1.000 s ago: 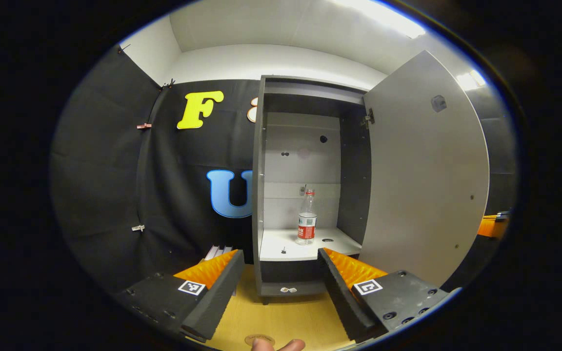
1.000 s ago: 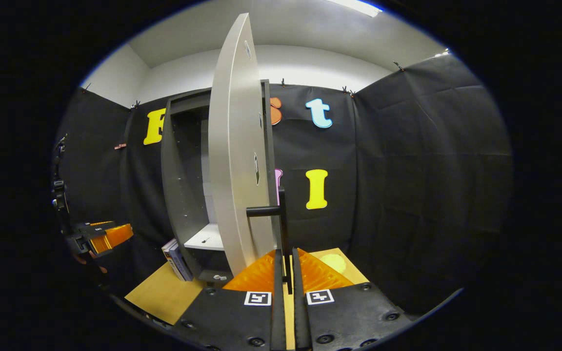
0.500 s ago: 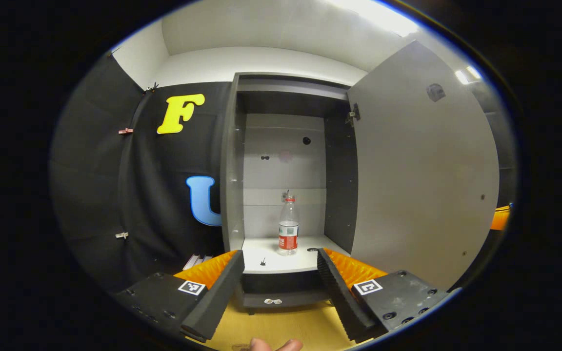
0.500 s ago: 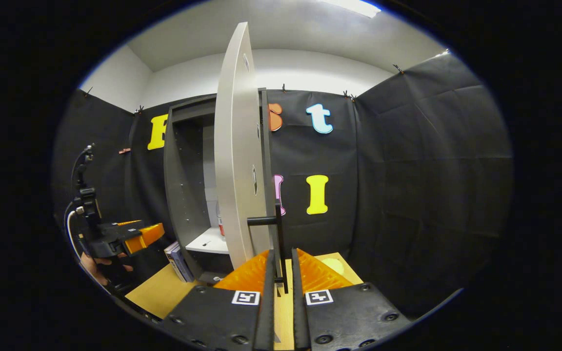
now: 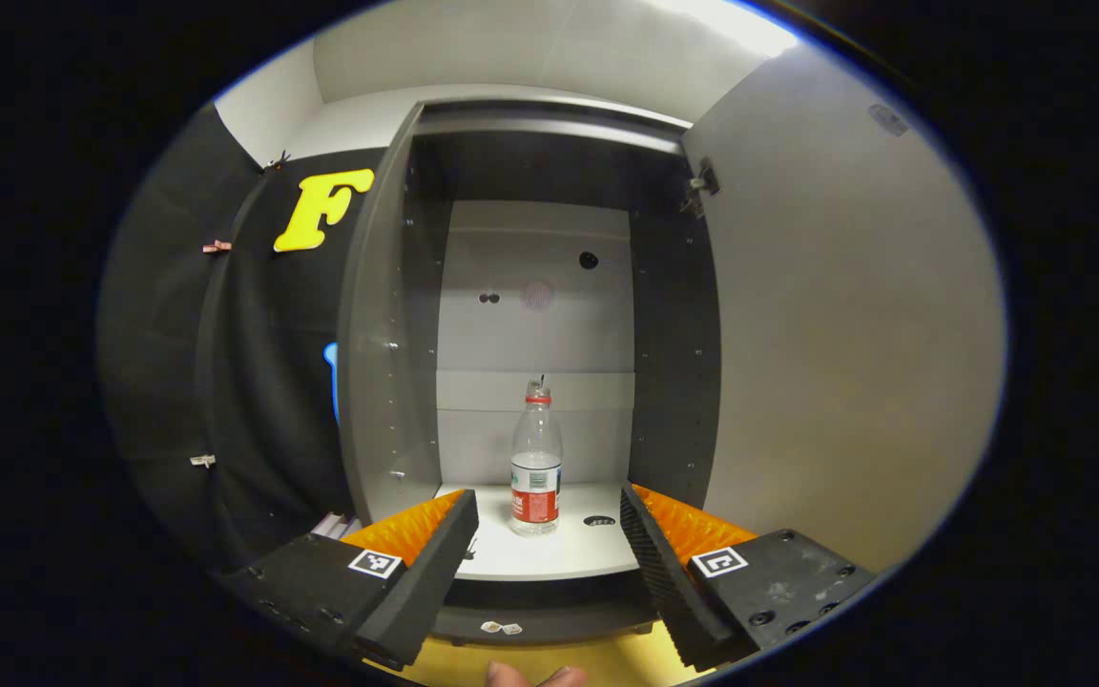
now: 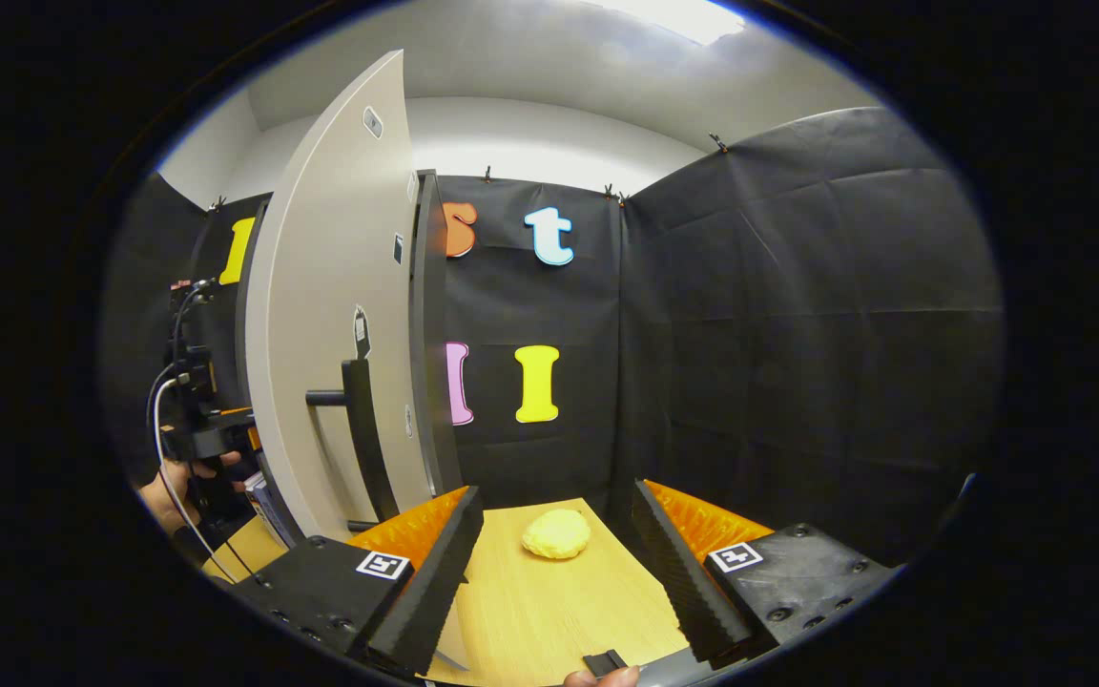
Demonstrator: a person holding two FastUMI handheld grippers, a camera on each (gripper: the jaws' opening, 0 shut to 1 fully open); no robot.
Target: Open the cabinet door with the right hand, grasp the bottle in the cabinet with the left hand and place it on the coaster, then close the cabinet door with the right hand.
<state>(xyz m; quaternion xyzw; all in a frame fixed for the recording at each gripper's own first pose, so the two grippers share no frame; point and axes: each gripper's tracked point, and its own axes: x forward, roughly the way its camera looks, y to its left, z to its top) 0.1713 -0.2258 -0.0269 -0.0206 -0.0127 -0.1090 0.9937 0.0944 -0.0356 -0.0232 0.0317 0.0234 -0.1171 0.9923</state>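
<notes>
Now the cabinet (image 5: 387,315) stands open, its pale door (image 5: 845,315) swung wide to the right in the left gripper view. From the right gripper view the same door (image 6: 330,315) shows its outer face, with a dark bar handle (image 6: 359,420) standing free, nothing touching it. Under everything lies the wooden bench (image 6: 549,611).

Inside, on the white shelf (image 5: 559,553) at the cabinet's bottom, the bottle (image 5: 536,458) stands upright, clear with a red cap and a red band on its label, just beside a small dark hole in the shelf.

Both tools are spread. The left tool (image 5: 549,515) faces the cabinet's opening with its fingers wide apart, the bottle showing between them farther in and untouched. The right tool (image 6: 557,534) is likewise spread wide and holds nothing, pointing over the bench to the right of the door.

On the bench between the right tool's fingers, farther off, lies the yellow round coaster (image 6: 556,532), bare. At the far left of the right gripper view a hand (image 6: 168,491) grips the other tool's body, with cables trailing.
</notes>
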